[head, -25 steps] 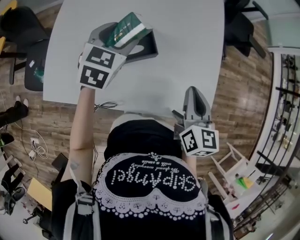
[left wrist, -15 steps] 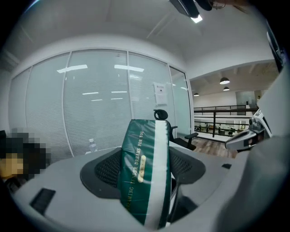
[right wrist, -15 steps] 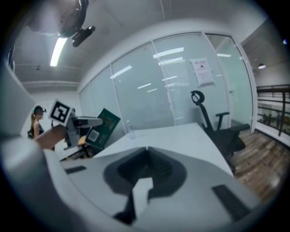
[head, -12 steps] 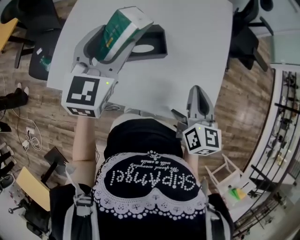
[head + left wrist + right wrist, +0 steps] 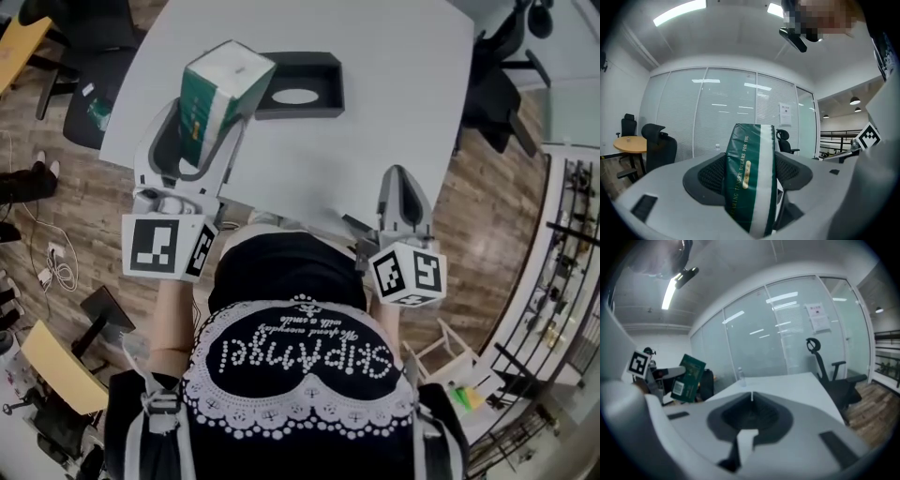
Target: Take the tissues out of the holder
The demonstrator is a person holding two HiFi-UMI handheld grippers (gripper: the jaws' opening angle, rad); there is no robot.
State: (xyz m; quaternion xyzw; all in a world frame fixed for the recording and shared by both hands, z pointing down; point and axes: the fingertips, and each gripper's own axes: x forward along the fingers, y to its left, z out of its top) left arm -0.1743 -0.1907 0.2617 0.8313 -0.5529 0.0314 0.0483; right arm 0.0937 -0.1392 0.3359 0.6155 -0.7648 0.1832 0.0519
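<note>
A green tissue pack point(image 5: 214, 105) with a white stripe is clamped in my left gripper point(image 5: 202, 127), raised above the table's near-left part and clear of the holder. In the left gripper view the tissue pack point(image 5: 751, 176) stands upright between both pads, with the left gripper point(image 5: 751, 178) shut on it. The dark grey holder point(image 5: 298, 86) lies on the white table point(image 5: 375, 112) with its oval slot up. My right gripper point(image 5: 401, 200) hangs at the table's near edge, jaws together and nothing in them. From the right gripper view the tissue pack point(image 5: 687, 378) shows at the left.
Office chairs point(image 5: 492, 70) stand to the right of the table and another chair point(image 5: 80, 37) to its left. A small water bottle point(image 5: 741, 377) stands on the far part of the table. Cables point(image 5: 66, 277) lie on the wood floor at left.
My left gripper has lifted the tissue pack up and back toward me, away from the holder, tilting it upright. The right gripper has barely moved.
</note>
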